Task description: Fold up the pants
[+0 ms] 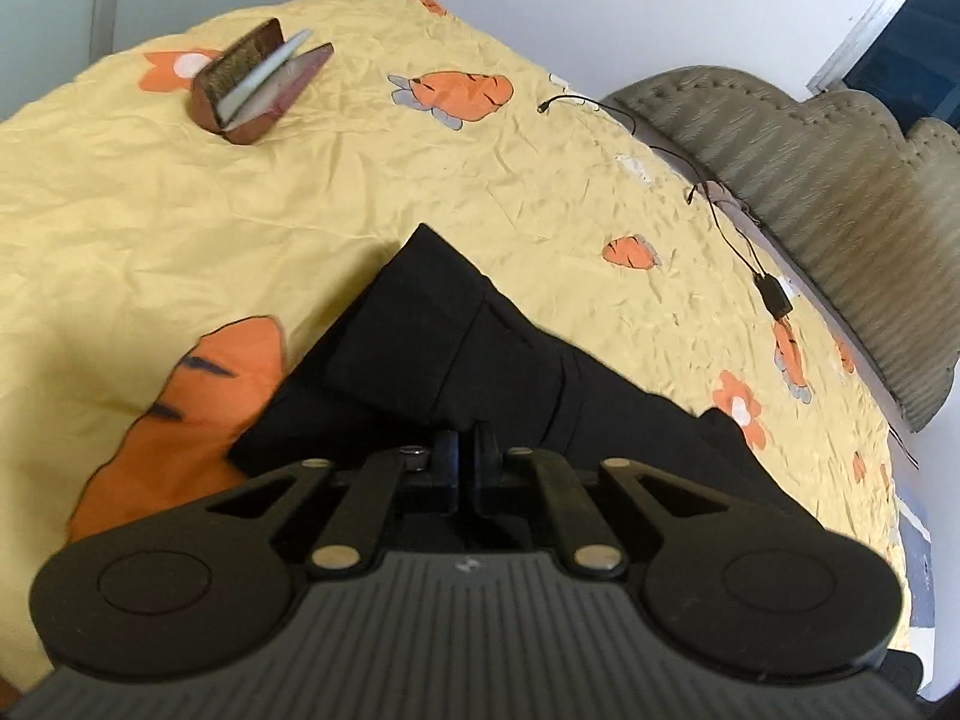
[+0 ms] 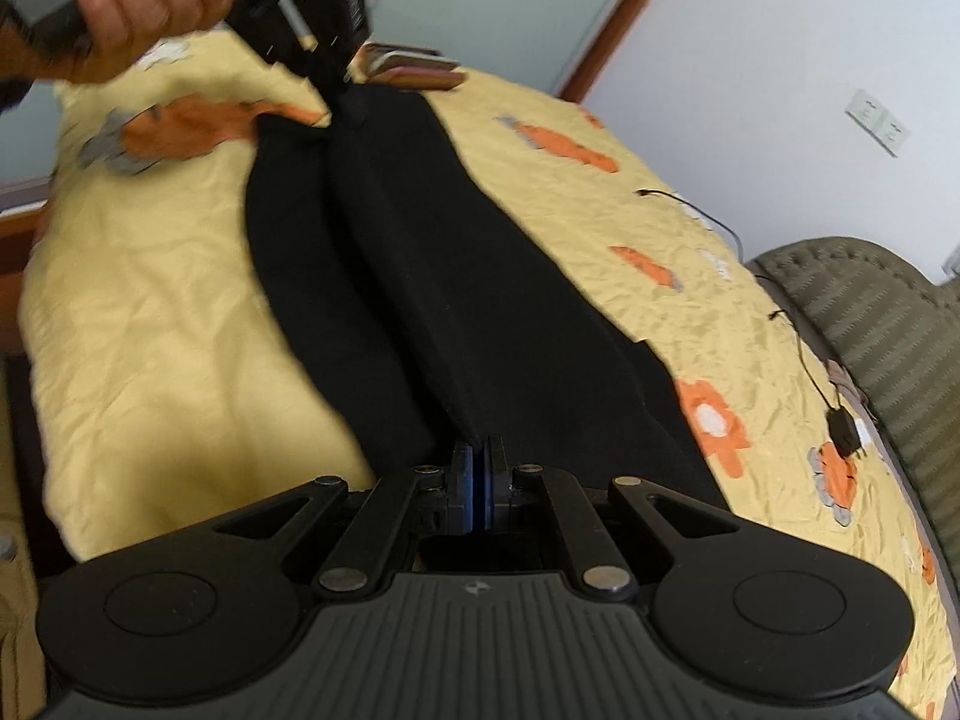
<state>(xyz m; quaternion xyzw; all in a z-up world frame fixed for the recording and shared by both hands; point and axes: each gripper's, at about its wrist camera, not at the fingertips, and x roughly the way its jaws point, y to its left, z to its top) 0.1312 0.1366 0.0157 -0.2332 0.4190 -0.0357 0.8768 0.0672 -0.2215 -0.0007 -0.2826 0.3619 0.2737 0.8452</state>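
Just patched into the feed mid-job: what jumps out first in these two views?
The black pants stretched long across the yellow carrot-print bedspread, pinched at each end by a closed hand-held gripper: the left hand-held gripper at one end, the right hand-held gripper at the other. Beyond them, a brown wallet lies open near the bed's far edge, and a black charger cable trails beside the grey headboard.

We see both grippers w/ matte black ribbed bodies, round side discs, silver rivets: left gripper [image 1: 462, 447] w/ black pads, right gripper [image 2: 478, 459] w/ blue-edged pads, plus bare-skinned left hand [image 2: 129, 6].
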